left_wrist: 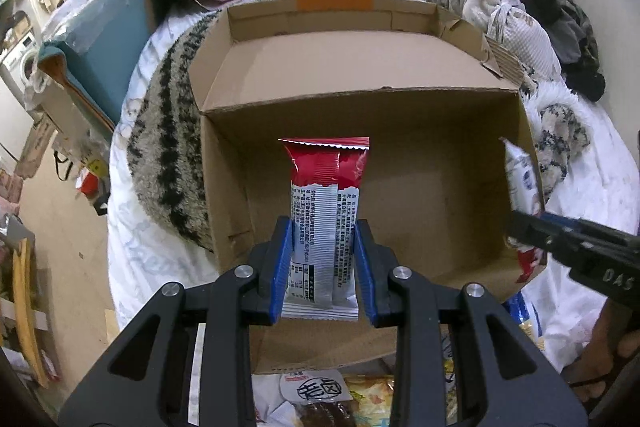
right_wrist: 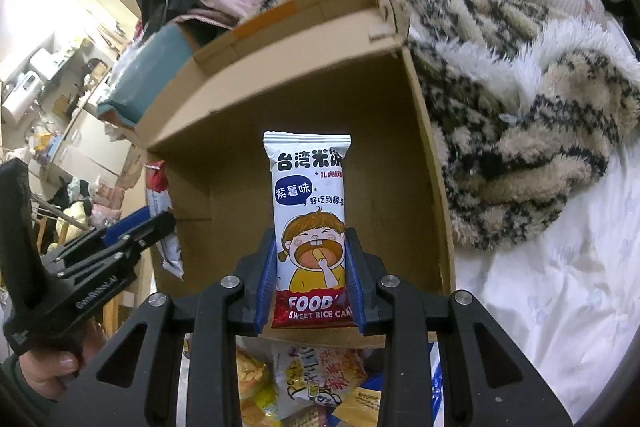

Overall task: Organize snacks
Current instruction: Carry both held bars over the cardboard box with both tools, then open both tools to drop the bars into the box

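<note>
We see a red-topped snack packet [left_wrist: 325, 227] clamped in the left gripper [left_wrist: 323, 267] over the open cardboard box [left_wrist: 420, 167]. The right gripper [right_wrist: 311, 273] pinches a rice cake packet [right_wrist: 310, 223] above the box's right part. Loose snacks [right_wrist: 316, 383], partly hidden, probably lie before the box, which sits on a patterned blanket [right_wrist: 512, 115].

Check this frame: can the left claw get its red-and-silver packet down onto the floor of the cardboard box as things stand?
Probably yes. The left claw holds the red-and-silver packet over the open cardboard box, whose floor below looks bare. The right claw, with its rice cake packet, is at the box's right wall, apparently clear.
</note>
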The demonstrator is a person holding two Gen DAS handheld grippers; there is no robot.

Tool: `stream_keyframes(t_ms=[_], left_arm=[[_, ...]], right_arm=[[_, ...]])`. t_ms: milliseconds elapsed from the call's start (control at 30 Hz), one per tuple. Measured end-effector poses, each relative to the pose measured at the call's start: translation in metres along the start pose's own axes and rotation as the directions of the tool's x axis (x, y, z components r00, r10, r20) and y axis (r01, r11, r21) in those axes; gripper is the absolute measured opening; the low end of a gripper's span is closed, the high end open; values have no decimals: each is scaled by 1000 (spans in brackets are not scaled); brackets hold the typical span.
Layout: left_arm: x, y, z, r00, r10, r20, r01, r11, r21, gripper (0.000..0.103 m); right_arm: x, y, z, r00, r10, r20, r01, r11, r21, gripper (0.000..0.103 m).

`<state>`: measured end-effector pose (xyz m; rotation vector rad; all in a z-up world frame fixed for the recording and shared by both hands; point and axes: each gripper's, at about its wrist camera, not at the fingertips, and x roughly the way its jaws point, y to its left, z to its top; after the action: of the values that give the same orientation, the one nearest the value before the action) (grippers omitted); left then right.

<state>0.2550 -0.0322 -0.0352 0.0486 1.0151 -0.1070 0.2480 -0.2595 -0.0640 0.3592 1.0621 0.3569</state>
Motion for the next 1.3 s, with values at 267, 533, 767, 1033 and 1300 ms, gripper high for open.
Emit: stream_keyframes(t_ms=[267,533,767,1033,1300], left_arm=[[14,6,1,999,-16,-41,14,999,-47,27],[21,11,1,998,3,-59,-7,998,-58,27],[22,7,-1,998,-2,-62,-1,999,-50,27],[20,2,0,999,-3,-53,1,999,-35,27],[14,5,1,999,-16,-30,14,999,-52,77]], right_arm=[[21,-9,-5,996,-28,-80,28,1000,3,33],[31,-14,-7,988,-111,-111,111,994,-4,33],[37,-14,-7,988,-99,-119,99,995,-3,33],[31,-16,-2,991,-96,-97,97,995,8,36],[23,-7,-2,996,-74,-58,73,997,-22,70]])
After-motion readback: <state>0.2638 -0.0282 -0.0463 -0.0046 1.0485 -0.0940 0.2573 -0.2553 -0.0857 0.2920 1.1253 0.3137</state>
